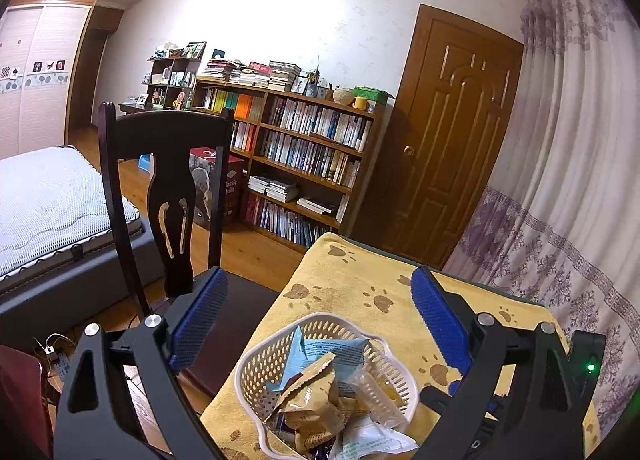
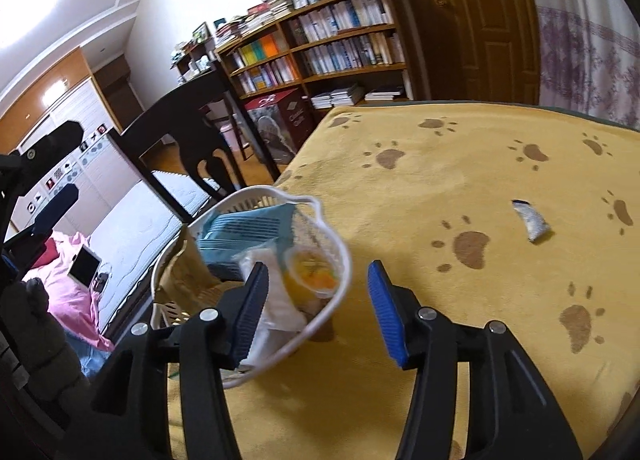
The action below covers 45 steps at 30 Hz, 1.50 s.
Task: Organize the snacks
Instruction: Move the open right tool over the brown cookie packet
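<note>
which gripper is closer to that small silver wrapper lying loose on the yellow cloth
Right. The right gripper hangs open by the basket, with the silver wrapper ahead to its right. The left gripper is over the basket; its view doesn't show the wrapper.

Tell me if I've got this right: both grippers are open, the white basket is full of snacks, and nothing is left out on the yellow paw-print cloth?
Not quite. One small silvery packet lies on the yellow paw-print cloth, outside the white basket, as the right wrist view shows. The rest holds: left gripper and right gripper are open.
</note>
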### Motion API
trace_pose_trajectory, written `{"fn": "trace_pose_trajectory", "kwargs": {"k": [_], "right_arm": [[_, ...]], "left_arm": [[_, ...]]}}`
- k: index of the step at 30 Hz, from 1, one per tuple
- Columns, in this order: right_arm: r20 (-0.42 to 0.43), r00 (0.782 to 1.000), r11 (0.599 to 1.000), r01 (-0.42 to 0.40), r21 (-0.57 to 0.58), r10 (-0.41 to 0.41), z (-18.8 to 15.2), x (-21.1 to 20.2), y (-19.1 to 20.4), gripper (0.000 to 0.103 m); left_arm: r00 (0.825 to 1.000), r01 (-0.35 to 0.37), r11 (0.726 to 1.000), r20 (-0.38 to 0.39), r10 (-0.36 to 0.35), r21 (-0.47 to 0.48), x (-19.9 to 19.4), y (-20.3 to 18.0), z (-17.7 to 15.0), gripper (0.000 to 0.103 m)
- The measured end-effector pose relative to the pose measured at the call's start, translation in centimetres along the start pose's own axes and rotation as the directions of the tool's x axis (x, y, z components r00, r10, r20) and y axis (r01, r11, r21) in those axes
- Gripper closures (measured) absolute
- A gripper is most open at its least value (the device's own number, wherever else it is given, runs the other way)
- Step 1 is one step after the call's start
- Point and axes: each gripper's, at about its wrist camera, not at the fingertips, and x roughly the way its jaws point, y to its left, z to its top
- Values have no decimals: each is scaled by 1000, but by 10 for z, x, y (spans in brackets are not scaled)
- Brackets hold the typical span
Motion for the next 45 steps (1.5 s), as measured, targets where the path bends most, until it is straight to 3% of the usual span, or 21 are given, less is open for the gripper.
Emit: {"fn": "trace_pose_trajectory", "kwargs": {"k": [8,24,37,45], "right_arm": [[40,997,996,65,58,-67,-10,-19,-31,37],[30,977,953,198,228,-210,-36,-46,-110,33],[33,939,885,309,348,-341,-57,-83,-177,30],[45,900,831,380,406,-434,-69,-111,-214,27]], "left_arm": [[1000,-17,999,7,17,44,3,-11,-4,5],[999,-41,989,8,40,140,7,-39,-15,3],[1000,-26,980,-2,27,199,9,-57,-25,3],[1000,-13,971,-8,16,240,9,-70,-32,3]]}}
